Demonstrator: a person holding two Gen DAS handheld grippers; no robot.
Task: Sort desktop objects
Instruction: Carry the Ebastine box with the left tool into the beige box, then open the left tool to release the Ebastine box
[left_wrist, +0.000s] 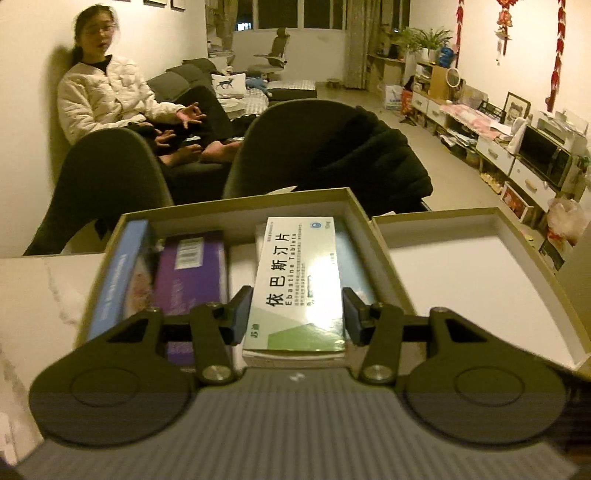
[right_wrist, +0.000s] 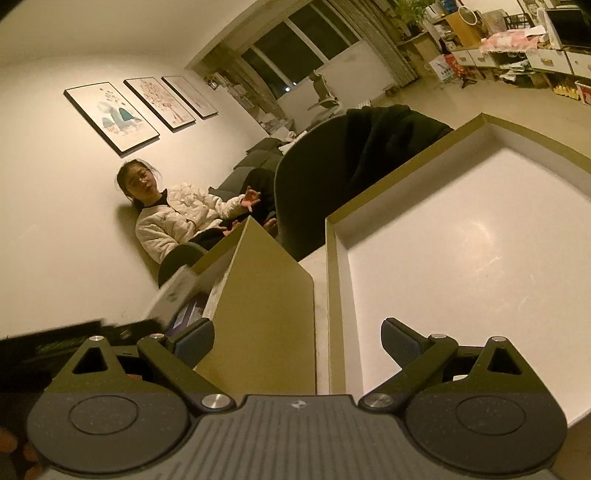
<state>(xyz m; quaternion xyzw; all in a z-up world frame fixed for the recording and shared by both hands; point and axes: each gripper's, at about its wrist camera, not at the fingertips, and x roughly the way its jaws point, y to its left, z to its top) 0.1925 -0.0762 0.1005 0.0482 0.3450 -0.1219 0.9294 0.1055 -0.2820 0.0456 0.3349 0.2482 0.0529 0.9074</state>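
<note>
Ebastine tablet box (left_wrist: 299, 284) sits pinched between the pads of the left tongs (left_wrist: 295, 314), carried just above the open storage box (left_wrist: 354, 201), where a purple box (left_wrist: 192, 273) and a blue box (left_wrist: 122, 266) lie off to the tongs' left. The gap beside the purple box looks like the slot — best to lower the tablet box flat, ease it down, then release. Right tongs (right_wrist: 297, 339) hang spread and empty, straddling the corner between the storage box and its empty lid (right_wrist: 334, 280) on the table (left_wrist: 44, 280).
</note>
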